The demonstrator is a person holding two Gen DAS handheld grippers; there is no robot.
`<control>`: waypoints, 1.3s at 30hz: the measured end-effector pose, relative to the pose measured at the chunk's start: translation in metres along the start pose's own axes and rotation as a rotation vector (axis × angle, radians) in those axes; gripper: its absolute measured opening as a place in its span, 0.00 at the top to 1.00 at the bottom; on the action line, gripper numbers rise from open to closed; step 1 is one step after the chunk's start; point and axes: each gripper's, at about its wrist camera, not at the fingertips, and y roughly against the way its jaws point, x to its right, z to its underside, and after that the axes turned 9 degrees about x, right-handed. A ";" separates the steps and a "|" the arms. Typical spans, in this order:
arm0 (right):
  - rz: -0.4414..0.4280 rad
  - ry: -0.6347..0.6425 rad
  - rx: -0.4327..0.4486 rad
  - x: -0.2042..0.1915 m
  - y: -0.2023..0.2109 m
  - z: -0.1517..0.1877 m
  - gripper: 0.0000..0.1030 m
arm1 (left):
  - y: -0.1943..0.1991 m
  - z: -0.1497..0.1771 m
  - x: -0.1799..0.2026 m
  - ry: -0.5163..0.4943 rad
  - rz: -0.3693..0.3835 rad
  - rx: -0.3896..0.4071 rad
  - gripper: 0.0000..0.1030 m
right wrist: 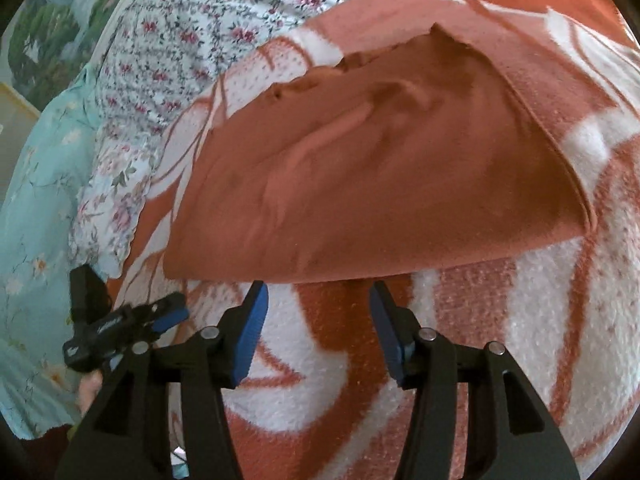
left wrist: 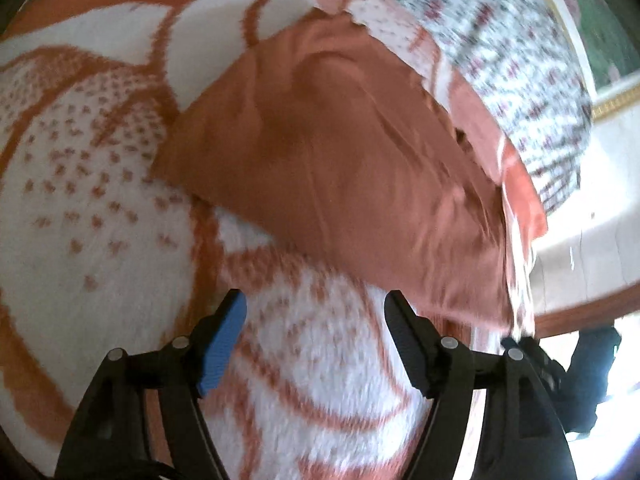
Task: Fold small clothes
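The rust-brown folded garment [right wrist: 360, 168] lies mid-frame on the orange-white blanket [right wrist: 500, 340]. Your left hand-held gripper [left wrist: 316, 308] and right hand-held gripper [right wrist: 318, 294] stand apart, holding nothing.

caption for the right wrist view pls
Open right gripper poised just short of a folded rust-orange garment on a patterned blanket.

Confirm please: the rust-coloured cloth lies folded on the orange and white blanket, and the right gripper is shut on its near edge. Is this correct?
Not quite. The right gripper is open, its jaws apart and empty just short of the near edge, as the right wrist view shows. The rust-coloured cloth does lie folded on the orange and white blanket.
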 end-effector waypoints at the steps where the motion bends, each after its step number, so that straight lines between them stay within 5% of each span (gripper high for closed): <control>1: -0.006 0.010 -0.005 0.000 0.001 -0.001 0.48 | -0.005 -0.004 -0.003 0.031 -0.002 0.013 0.30; 12: -0.010 0.000 -0.039 0.027 -0.002 -0.031 0.47 | -0.034 -0.061 -0.025 0.210 -0.041 0.175 0.29; 13: -0.011 -0.001 -0.043 0.029 -0.004 -0.033 0.47 | -0.035 -0.064 -0.025 0.210 -0.045 0.182 0.32; 14: -0.013 0.000 -0.048 0.031 -0.007 -0.035 0.47 | -0.035 -0.067 -0.022 0.198 -0.054 0.196 0.46; 15: -0.018 0.001 -0.054 0.033 -0.010 -0.038 0.47 | -0.035 -0.072 -0.018 0.170 -0.060 0.202 0.57; 16: -0.023 0.000 -0.057 0.034 -0.012 -0.040 0.47 | -0.036 -0.075 -0.015 0.155 -0.051 0.195 0.79; 19: -0.036 -0.010 -0.069 0.041 -0.020 -0.050 0.47 | -0.027 -0.080 0.004 0.088 -0.065 0.219 0.87; 26: -0.118 -0.049 -0.089 0.052 -0.034 -0.092 0.47 | -0.008 -0.068 0.097 -0.187 -0.027 0.255 0.91; 30: -0.187 -0.079 -0.126 0.050 -0.054 -0.119 0.46 | -0.032 -0.036 0.165 -0.402 0.004 0.191 0.92; 33: -0.255 -0.097 -0.180 0.042 -0.078 -0.137 0.34 | -0.066 -0.002 0.198 -0.550 -0.017 0.112 0.92; 39: -0.323 -0.121 -0.293 0.018 -0.135 -0.154 0.23 | -0.098 0.022 0.204 -0.589 -0.026 0.028 0.92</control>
